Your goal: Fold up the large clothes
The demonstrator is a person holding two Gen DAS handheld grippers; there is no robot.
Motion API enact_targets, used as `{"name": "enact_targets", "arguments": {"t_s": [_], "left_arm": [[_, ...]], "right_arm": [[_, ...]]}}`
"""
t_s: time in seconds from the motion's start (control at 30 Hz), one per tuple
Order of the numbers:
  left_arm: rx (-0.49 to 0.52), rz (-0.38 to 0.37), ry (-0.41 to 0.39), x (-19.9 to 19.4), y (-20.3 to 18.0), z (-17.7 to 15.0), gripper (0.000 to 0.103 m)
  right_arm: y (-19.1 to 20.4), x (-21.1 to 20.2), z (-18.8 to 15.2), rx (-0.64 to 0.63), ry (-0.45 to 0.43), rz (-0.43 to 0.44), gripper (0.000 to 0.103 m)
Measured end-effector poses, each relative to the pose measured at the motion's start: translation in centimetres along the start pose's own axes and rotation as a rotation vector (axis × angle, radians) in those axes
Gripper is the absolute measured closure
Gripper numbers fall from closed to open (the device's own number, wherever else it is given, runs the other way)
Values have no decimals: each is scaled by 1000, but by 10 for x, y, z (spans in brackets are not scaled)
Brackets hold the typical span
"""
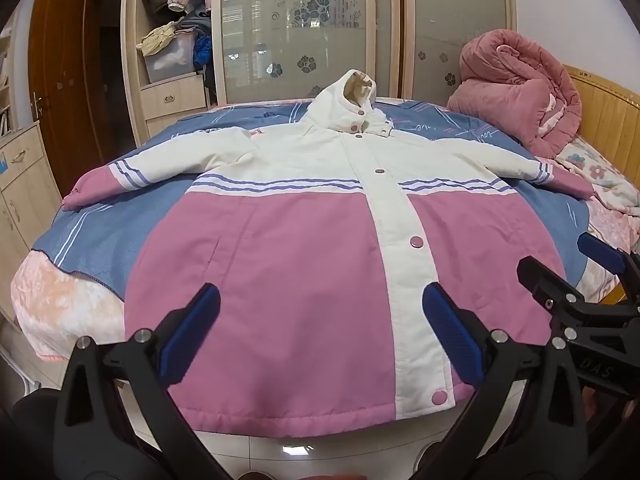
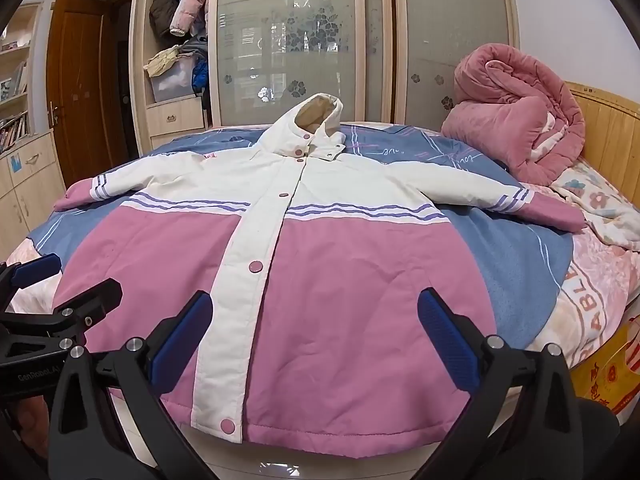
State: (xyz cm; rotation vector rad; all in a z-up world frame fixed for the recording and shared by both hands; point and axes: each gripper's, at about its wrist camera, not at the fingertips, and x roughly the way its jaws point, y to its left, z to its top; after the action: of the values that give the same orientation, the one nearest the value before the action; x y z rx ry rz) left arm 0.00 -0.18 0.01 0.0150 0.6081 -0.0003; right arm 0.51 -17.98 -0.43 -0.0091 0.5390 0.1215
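Note:
A pink and white hooded jacket (image 1: 304, 248) lies flat and face up on the bed, buttoned, with both sleeves spread out to the sides and the hood at the far end. It also shows in the right wrist view (image 2: 340, 280). My left gripper (image 1: 320, 320) is open and empty, held above the jacket's hem. My right gripper (image 2: 316, 328) is open and empty, also above the hem. The right gripper shows at the right edge of the left wrist view (image 1: 568, 280). The left gripper shows at the left edge of the right wrist view (image 2: 60, 288).
The jacket rests on a blue blanket (image 1: 100, 240) over the bed. A rolled pink quilt (image 1: 516, 92) sits at the far right by the wooden headboard (image 1: 608, 120). A wardrobe with frosted doors (image 1: 296, 28) stands behind the bed. A yellow box (image 2: 608, 376) sits at the right.

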Motion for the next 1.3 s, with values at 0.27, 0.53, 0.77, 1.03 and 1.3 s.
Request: {"name": "enact_targets", "arguments": {"t_s": [0.27, 0.53, 0.77, 1.03, 1.3], "left_arm": [[0, 0, 1, 0, 0, -1, 2], [0, 1, 1, 1, 0, -1, 2], [1, -1, 1, 0, -1, -1, 2], [-1, -2, 3, 0, -1, -1, 2], [-1, -2, 3, 0, -1, -1, 2]], "right_arm": [[1, -1, -1, 0, 1, 1, 1], [1, -2, 0, 0, 2, 1, 1], [1, -2, 0, -1, 2, 1, 1], [1, -2, 0, -1, 2, 1, 1], [0, -3, 0, -1, 2, 1, 1]]}}
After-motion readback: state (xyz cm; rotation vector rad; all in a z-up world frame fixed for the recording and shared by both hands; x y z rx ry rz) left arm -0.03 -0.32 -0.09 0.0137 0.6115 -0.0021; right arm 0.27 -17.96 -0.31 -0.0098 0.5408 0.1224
